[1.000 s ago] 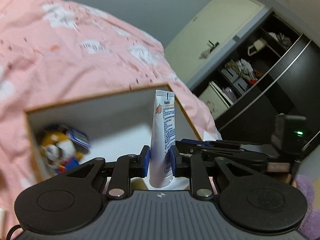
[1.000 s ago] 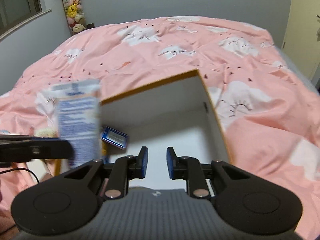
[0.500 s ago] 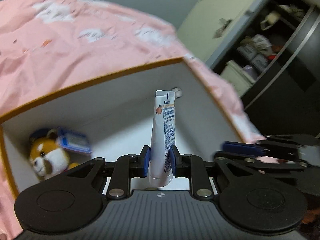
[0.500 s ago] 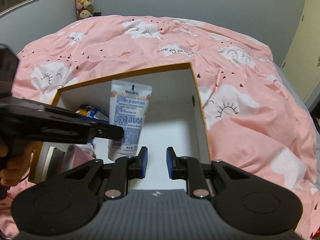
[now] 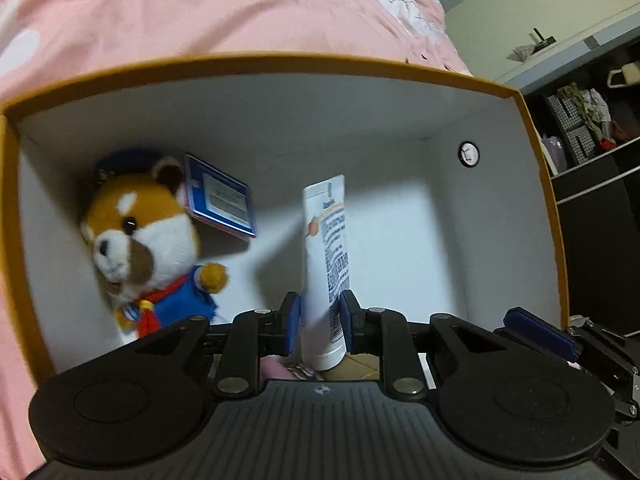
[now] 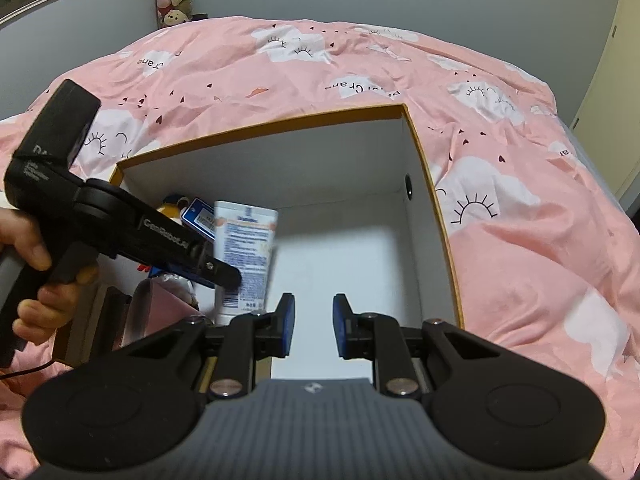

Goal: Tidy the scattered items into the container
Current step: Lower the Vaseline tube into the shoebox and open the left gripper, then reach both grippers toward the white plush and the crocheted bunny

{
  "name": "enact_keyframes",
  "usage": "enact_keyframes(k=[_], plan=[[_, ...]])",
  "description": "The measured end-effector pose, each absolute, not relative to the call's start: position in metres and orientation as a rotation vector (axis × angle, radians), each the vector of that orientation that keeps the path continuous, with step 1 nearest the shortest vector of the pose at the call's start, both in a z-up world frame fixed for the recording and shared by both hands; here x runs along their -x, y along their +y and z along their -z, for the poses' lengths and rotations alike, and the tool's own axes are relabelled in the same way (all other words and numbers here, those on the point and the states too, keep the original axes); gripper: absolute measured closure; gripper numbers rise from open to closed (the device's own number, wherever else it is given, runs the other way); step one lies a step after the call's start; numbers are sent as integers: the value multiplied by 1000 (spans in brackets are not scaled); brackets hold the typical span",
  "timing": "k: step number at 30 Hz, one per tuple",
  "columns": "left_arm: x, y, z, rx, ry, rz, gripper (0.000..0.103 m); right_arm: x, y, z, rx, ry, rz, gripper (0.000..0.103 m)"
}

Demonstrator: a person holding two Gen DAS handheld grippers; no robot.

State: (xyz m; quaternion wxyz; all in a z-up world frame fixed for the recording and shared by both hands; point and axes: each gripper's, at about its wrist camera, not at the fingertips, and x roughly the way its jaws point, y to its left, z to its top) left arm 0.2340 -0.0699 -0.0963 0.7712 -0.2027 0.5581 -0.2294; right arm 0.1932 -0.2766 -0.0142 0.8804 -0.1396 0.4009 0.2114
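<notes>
Already the plush dog and a blue card lie far left inside the box on the bed, while the left tool grips the tube above its floor, unreleased, and the right tool hangs narrow and empty.

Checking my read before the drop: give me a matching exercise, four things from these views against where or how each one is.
Things:
1. lotion tube
2. plush toy
3. right gripper
4. box

States:
A. lying in the box's left corner, blue tag by its ear
B. jaws apart, nothing between them
C. on the pink bedspread, orange rim, white inside
D. clamped upright in the left gripper, cap end down, over the box

Pairs: 1-D, 2-A, 3-B, 4-C
</notes>
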Motion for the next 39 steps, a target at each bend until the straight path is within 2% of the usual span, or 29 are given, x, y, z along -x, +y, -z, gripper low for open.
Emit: enact_keyframes(k=[7, 10, 12, 13, 24, 29, 34, 37, 39], plan=[[-228, -52, 78, 376, 1147, 448, 76, -199, -269, 24, 282, 869, -464, 81], [-232, -44, 67, 396, 1124, 444, 64, -201, -263, 26, 282, 876, -476, 79], [-226, -36, 59, 395, 1101, 427, 54, -201, -259, 27, 279, 876, -488, 66], [-222, -32, 55, 395, 1088, 418, 52, -201, -257, 28, 276, 876, -494, 66], [-164, 0, 20, 297, 932, 320, 51, -193, -236, 30, 281, 830, -496, 38], [-136, 13, 7, 230, 845, 249, 51, -179, -226, 27, 273, 763, -473, 29], [-116, 32, -4, 209, 813, 184, 51, -162, -212, 22, 245, 716, -478, 24], [-105, 48, -9, 205, 818, 165, 48, -152, -201, 18, 216, 710, -522, 21], [-98, 60, -11, 208, 824, 137, 42, -147, -193, 15, 210, 709, -555, 21]])
